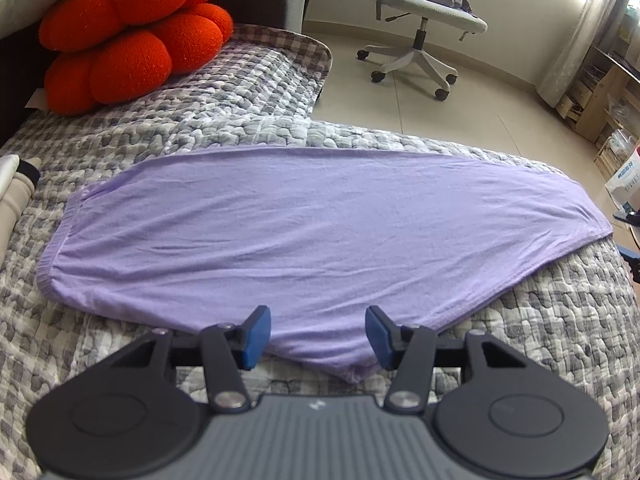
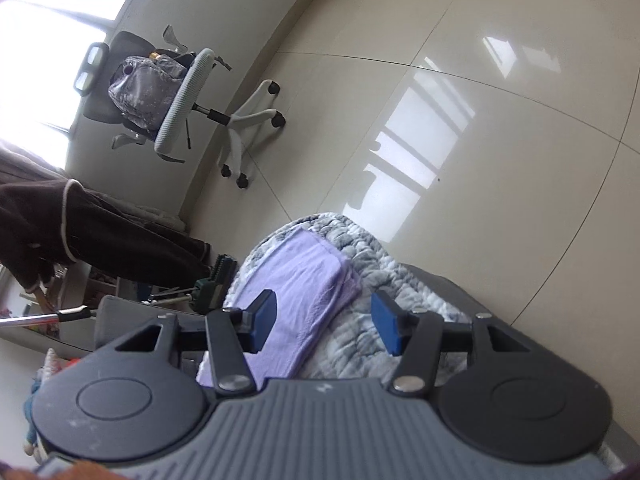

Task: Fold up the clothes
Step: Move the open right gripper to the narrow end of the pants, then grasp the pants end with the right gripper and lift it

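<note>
Lilac cotton garment (image 1: 320,232) lies flat on grey quilted bedcover (image 1: 560,340), near corner between left gripper (image 1: 318,338) jaws. Both jaws spread, empty; right gripper (image 2: 324,326) hovers above. I judge corner grasp next.

Garment (image 1: 320,236): solid lilac, no print, hem band at its ends the same lilac. Under it, quilt (image 1: 248,92): grey/white check, puckered. Behind the garment to the left, knitted cushion (image 1: 132,28): bright orange-red, plain. Behind the garment on the floor, office chair (image 1: 424,20): pale grey seat, white base, black castors; bag on it is grey-purple with a light speckle. Floor tiles (image 1: 460,112): glossy cream, thin dark grout lines. Left gripper (image 1: 318,338): black arms, grey ribbed body, blue pads. Right gripper (image 2: 324,326): same scheme.
</note>
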The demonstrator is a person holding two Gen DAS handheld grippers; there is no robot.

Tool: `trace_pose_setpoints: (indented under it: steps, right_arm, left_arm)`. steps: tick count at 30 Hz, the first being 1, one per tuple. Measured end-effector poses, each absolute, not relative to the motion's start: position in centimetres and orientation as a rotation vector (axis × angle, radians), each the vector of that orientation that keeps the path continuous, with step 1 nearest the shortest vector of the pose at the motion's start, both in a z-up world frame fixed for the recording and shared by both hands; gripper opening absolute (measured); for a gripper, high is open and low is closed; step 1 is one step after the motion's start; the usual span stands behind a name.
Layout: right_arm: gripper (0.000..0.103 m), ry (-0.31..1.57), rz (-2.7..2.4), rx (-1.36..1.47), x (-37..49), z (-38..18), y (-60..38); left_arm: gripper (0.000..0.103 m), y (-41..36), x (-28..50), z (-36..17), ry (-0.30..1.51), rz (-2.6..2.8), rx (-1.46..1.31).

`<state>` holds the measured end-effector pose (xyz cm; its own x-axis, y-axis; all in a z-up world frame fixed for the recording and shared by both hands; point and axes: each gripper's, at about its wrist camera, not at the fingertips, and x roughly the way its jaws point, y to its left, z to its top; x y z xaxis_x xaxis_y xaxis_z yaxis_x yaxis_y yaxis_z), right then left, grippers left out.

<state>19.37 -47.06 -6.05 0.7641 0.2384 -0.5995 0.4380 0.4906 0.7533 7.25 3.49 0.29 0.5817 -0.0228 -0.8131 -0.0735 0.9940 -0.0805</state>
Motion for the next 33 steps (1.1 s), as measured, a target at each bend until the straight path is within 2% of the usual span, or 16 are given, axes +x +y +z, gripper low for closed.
trace_pose_setpoints:
  steps: [6, 12, 16, 22, 25, 29, 33]
  right_arm:
    - [0.057, 0.724, -0.140, 1.093, 19.5, -6.6, -47.3]
    - [0.052, 0.714, -0.148, 1.034, 19.8, -6.2, -46.3]
    - [0.043, 0.712, -0.164, 0.975, 19.7, -6.0, -45.8]
    - [0.040, 0.693, -0.166, 0.961, 19.5, -5.5, -46.0]
    - [0.025, 0.685, -0.154, 0.946, 19.6, -5.2, -45.8]
    - [0.022, 0.678, -0.145, 0.958, 19.7, -5.2, -45.7]
    - [0.023, 0.671, -0.149, 0.988, 19.7, -5.5, -45.9]
  left_arm:
    - [0.054, 3.3, 7.6, 0.1, 0.958, 0.027, -0.112]
    - [0.054, 3.0, 7.9, -0.1, 0.966, 0.022, -0.123]
    - [0.054, 2.8, 8.0, -0.1, 0.967, 0.020, -0.127]
    - [0.054, 2.9, 8.2, -0.2, 0.969, 0.028, -0.125]
    - [0.054, 2.9, 8.2, -0.3, 0.971, 0.030, -0.120]
    - [0.054, 3.0, 8.1, -0.2, 0.970, 0.028, -0.125]
    - [0.054, 3.0, 7.9, -0.1, 0.966, 0.023, -0.120]
